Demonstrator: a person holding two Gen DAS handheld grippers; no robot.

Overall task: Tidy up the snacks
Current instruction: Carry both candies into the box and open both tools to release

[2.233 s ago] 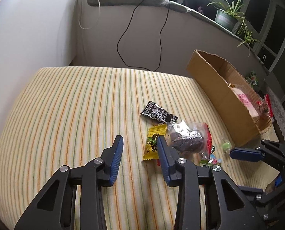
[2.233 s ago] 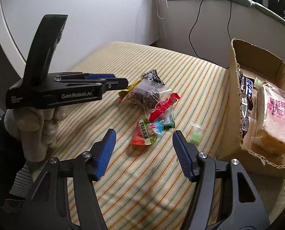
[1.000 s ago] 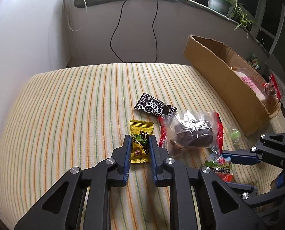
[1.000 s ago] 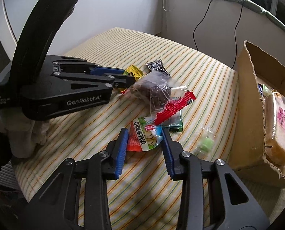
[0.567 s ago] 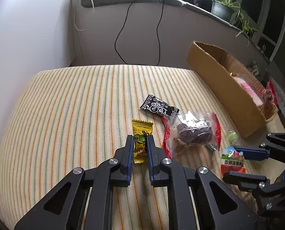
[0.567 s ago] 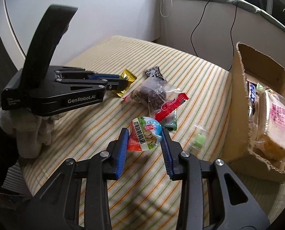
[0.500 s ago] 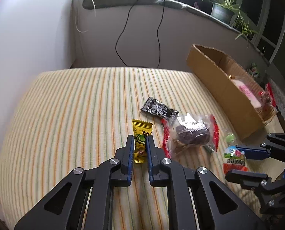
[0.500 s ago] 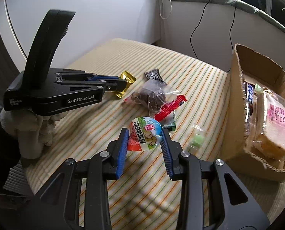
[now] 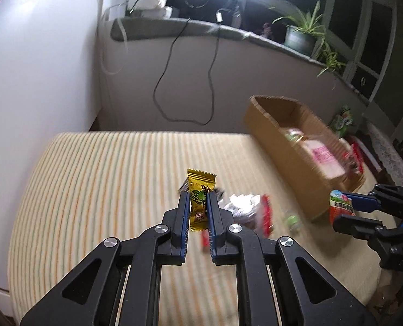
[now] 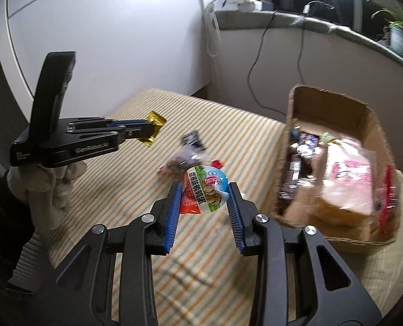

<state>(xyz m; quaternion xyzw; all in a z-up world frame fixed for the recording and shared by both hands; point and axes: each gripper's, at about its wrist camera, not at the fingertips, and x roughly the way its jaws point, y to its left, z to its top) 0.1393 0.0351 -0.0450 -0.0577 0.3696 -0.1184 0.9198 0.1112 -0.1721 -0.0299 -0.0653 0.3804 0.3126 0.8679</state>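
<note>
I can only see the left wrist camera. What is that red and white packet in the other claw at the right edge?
Observer: The right wrist view shows its face. The right gripper is shut on a round-topped packet printed with small brown eggs.
Visitor: What carries my claw?
Observer: A gloved hand grips the handle of the left gripper, which is shut on the yellow candy.
Visitor: What is in the box besides bread?
Observer: Dark wrapped snacks lie along the left wall of the cardboard box.
</note>
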